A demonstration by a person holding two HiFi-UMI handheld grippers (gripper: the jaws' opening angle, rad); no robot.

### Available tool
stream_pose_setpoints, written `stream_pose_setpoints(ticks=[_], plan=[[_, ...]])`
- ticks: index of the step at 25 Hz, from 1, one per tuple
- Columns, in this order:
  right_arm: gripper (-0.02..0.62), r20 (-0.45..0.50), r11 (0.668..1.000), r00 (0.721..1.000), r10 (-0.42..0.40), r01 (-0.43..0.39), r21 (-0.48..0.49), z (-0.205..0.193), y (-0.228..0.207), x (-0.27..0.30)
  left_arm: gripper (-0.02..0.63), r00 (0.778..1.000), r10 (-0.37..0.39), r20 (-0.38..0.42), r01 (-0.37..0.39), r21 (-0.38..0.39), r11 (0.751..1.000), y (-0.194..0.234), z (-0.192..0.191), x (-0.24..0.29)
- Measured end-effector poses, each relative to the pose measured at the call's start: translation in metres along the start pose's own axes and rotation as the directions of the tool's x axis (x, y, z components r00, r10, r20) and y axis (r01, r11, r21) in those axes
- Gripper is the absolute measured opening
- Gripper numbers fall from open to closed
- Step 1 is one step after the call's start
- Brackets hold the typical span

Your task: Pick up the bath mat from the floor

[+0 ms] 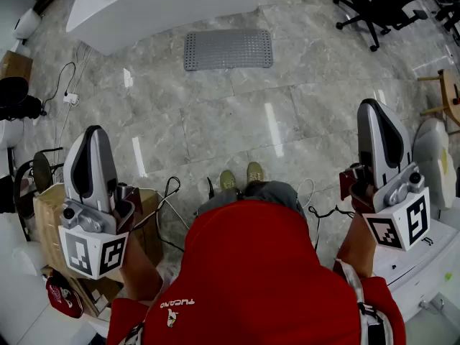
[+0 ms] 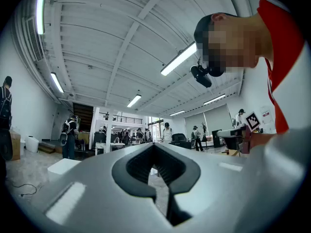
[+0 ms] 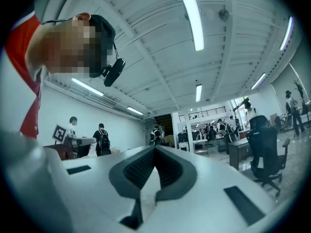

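While the person stands on the tiled floor, the mat lies flat in the upper middle of the head view, just below a white object and well apart from both grippers. The left gripper is at the lower left of the frame, the right gripper at the right side. Each one has its jaws closed together, with nothing between them.

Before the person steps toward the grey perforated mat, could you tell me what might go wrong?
Black cables lie beside the person's shoes; a step forward could snag them. Both the left gripper and right gripper are shut, and the flat grey perforated mat on glossy tile may be hard to pinch.
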State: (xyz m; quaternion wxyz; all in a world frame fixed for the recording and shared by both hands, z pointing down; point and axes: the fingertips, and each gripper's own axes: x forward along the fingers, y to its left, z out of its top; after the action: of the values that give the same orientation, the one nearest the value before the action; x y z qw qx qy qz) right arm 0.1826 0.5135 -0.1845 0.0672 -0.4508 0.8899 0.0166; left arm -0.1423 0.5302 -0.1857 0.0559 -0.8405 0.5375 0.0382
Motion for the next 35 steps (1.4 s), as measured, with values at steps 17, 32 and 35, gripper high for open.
stream_pose_setpoints(ticks=[17,32,35], plan=[[0.002,0.035,0.998,0.999,0.023,-0.025,0.063,0.003,-0.021,-0.006,0.003,1.000,0.010,0.009,-0.010,-0.003,1.000,-0.013,0.006,0.008],[0.002,0.020,0.998,1.000,0.015,-0.016,0.054,-0.008,-0.088,-0.017,0.003,0.996,0.085,0.003,-0.085,0.013,0.996,-0.032,0.002,0.036],[0.002,0.014,0.998,1.000,0.025,-0.026,0.058,-0.012,-0.095,-0.017,0.003,0.996,0.091,-0.006,-0.091,0.011,0.996,-0.037,-0.002,0.039]])
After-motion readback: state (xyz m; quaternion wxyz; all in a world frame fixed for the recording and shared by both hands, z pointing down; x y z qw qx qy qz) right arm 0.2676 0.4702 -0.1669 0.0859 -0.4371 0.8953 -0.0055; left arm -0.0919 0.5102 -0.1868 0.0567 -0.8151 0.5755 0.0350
